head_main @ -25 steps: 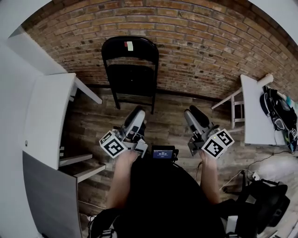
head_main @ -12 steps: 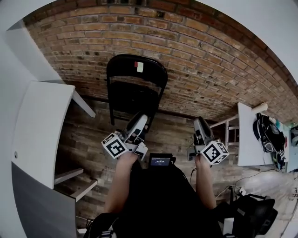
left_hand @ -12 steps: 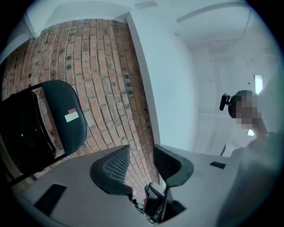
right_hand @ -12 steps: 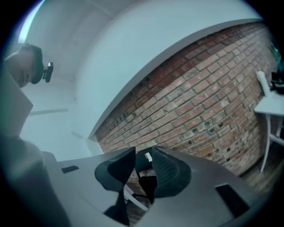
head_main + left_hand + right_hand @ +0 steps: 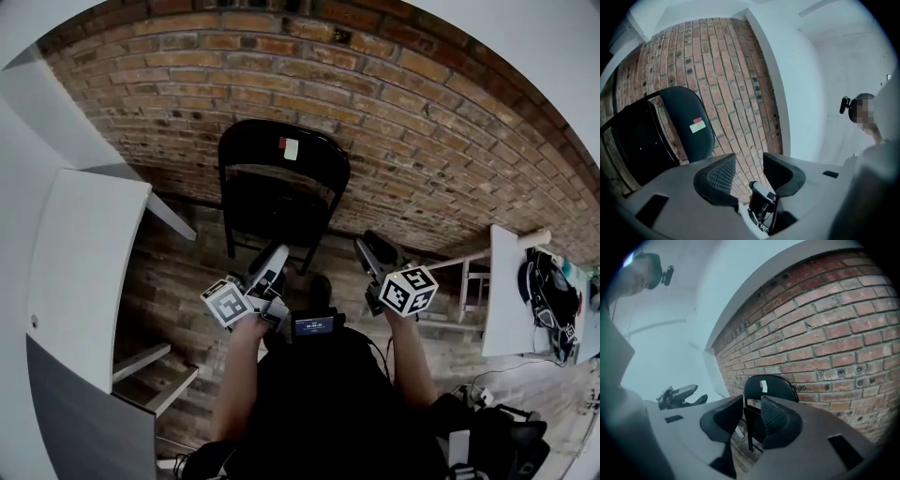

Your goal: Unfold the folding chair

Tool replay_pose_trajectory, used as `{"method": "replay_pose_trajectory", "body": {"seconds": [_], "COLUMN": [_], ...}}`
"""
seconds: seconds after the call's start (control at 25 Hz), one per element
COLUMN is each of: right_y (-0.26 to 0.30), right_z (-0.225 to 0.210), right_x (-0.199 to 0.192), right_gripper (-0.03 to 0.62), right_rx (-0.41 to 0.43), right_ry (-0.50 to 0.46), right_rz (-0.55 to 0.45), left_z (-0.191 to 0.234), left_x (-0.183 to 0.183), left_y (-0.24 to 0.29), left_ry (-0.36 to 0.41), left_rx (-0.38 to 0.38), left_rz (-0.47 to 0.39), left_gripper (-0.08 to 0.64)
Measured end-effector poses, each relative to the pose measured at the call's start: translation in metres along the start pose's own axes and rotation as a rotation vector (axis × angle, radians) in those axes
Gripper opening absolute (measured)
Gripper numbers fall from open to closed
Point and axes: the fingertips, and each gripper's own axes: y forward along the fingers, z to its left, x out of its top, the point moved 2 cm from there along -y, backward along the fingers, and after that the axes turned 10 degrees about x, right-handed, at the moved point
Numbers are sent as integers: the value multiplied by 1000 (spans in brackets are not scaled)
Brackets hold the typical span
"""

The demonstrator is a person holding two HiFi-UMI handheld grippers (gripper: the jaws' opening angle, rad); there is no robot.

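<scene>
The floor [image 5: 178,272] is worn wooden planking that runs up to a red brick wall [image 5: 422,122], with plain white wall meeting the brick at the left. A white bench [image 5: 84,262] stands along the left side of the room and a second white bench [image 5: 506,281] sits at the right, with a dark bag [image 5: 548,286] just beside its far edge. The folding chair [image 5: 281,187], black with a small red and white label on its backrest, stands folded and upright against the brick wall, between the two benches and straight ahead of the person. The left gripper [image 5: 277,253] points toward the chair's lower part from close by without touching it; in the left gripper view its ribbed fingers [image 5: 719,176] stand moderately apart and are opening, with only brick showing in the gap. The right gripper [image 5: 367,246] hangs to the right of the chair, also clear of it; in the right gripper view its fingers [image 5: 780,423] are parted by a narrow gap and grip nothing, with the distant chair framed between them.
</scene>
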Motion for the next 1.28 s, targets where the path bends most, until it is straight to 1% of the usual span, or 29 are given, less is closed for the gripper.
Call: {"method": "replay_pose_trajectory", "body": {"seconds": [0.16, 0.32, 0.4, 0.52, 0.68, 0.76, 0.88, 1.0, 1.12, 1.2, 1.28], "right_y": [49, 91, 116, 146, 178, 191, 207, 217, 221, 219, 217], "right_z": [-50, -104, -128, -159, -188, -198, -202, -201, -203, -204, -204], "right_x": [11, 35, 43, 46, 32, 25, 15, 11, 11, 11, 11], "right_gripper": [124, 128, 133, 137, 141, 147, 156, 156, 156, 156, 156], "right_rx": [27, 85, 118, 153, 184, 189, 207, 244, 276, 286, 299], "right_ry": [-116, -222, -249, -282, -312, -328, -325, -295, -274, -280, -296], "right_rz": [97, 169, 192, 239, 314, 344, 382, 398, 406, 405, 407], "left_z": [29, 48, 60, 74, 90, 102, 126, 154, 192, 219, 249], "left_x": [15, 16, 17, 11, 5, 2, -4, -8, -19, -28, -37], "left_y": [27, 72, 93, 117, 124, 124, 122, 124, 128, 130, 133], "left_ry": [9, 47, 62, 79, 98, 97, 72, 43, 24, -32, -109], "left_rx": [74, 132, 171, 231, 331, 367, 411, 445, 505, 535, 571], "left_rz": [-16, -6, -4, 2, 16, 23, 28, 30, 67, 85, 72], "left_gripper": [190, 254, 276, 286, 290, 290, 290, 296, 309, 318, 321]}}
